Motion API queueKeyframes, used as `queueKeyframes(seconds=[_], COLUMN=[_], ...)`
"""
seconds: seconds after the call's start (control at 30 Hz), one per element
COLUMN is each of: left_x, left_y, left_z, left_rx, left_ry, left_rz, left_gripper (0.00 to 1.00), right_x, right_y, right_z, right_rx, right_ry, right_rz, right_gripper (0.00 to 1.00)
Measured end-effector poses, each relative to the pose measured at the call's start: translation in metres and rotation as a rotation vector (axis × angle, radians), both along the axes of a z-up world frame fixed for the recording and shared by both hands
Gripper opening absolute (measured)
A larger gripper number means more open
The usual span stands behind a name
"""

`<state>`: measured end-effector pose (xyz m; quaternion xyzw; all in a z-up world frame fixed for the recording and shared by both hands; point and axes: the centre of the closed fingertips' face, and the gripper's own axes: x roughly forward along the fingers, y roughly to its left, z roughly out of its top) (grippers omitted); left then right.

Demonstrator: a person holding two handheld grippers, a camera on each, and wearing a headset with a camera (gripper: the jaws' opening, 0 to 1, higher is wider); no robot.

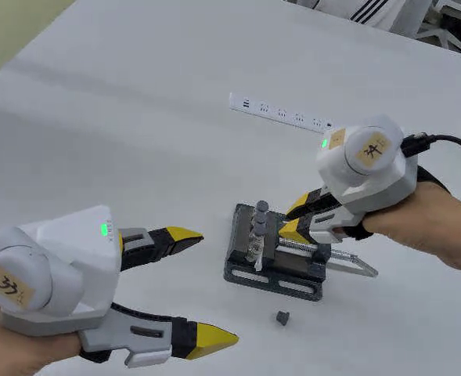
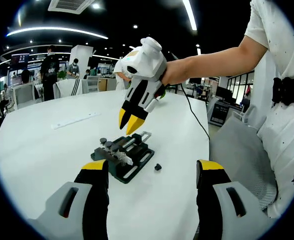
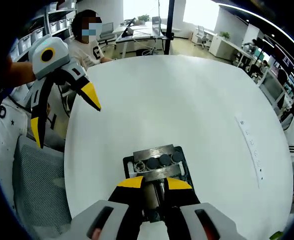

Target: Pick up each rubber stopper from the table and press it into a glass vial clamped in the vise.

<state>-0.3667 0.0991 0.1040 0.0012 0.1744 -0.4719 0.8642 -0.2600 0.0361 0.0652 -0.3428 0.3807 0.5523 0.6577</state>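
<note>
Left claw (image 1: 214, 287) wide, empty; right claw (image 1: 289, 221) barely parted above vise (image 1: 293, 270).

This is an open-plan office. A broad white table (image 3: 186, 100) carries a power strip (image 1: 281, 112). In the left gripper view, curved strip lights (image 2: 52, 29) and a ceiling vent (image 2: 69, 5) sit at eleven o'clock, with people (image 2: 50, 67) (standing among desks) at nine. In the right gripper view, desks (image 3: 137, 32) and office chairs (image 3: 201, 35) lie at twelve.

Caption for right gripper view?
Right gripper above the vise, three stoppers seated in a row; left gripper open, upper left.
</note>
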Motion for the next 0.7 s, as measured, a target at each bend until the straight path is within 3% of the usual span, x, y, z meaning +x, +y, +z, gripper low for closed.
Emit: queueKeyframes(seconds=[0.7], left_x=[-0.002], left_y=[-0.017], left_z=[-0.010], left_rx=[0.073], left_ry=[0.004], left_rz=[-0.078], left_gripper=[0.63], right_x=[-0.022], right_y=[-0.051], right_z=[0.015], right_rx=[0.133], right_ry=[-0.021], right_rz=[-0.133], right_gripper=[0.16])
